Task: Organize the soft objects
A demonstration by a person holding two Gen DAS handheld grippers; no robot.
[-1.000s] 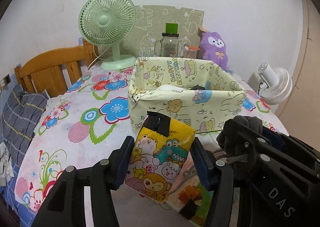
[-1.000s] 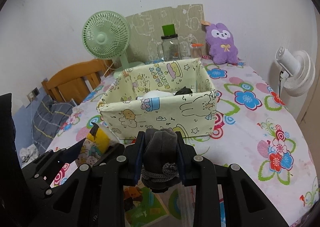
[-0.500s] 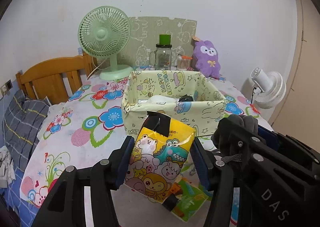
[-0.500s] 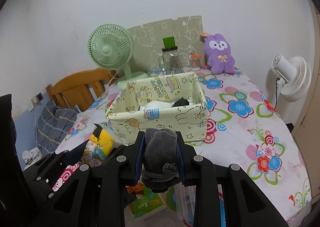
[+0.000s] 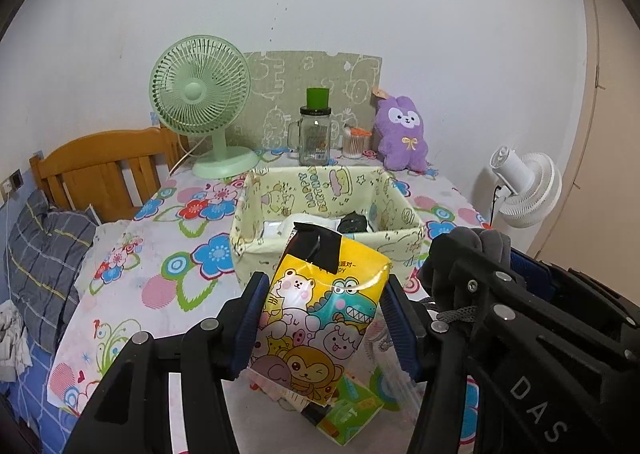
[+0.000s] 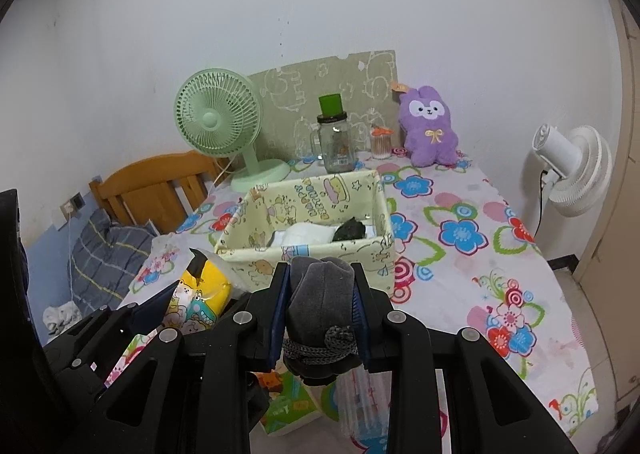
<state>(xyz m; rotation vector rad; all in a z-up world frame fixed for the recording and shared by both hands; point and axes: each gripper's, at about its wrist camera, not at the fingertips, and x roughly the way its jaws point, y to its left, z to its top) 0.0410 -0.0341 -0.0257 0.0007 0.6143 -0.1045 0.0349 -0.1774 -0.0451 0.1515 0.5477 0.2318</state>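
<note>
My left gripper point(image 5: 322, 318) is shut on a yellow cartoon tissue pack point(image 5: 320, 318), held above the table's near edge. To its right, my right gripper point(image 6: 320, 314) is shut on a dark grey knit glove point(image 6: 320, 306), also seen as the glove point(image 5: 468, 254) in the left wrist view. Beyond both stands a pale yellow fabric box point(image 5: 400, 238) with white and dark soft items inside; the same fabric box point(image 6: 248, 242) shows in the right wrist view. The tissue pack point(image 6: 200, 298) appears there at lower left.
On the flowered tablecloth point(image 6: 460, 234) under the grippers lie a green packet point(image 5: 344, 414) and a clear plastic pack point(image 6: 360, 394). At the back stand a green fan point(image 5: 200, 94), a glass jar point(image 5: 314, 134), a purple plush point(image 5: 402, 134). A white fan point(image 6: 572, 170) stands off the table's right, a wooden headboard point(image 5: 104, 158) at left.
Both grippers have risen with their loads, so the box and table now sit lower and farther in both views and the box's inside shows more. Neither grip has changed.
</note>
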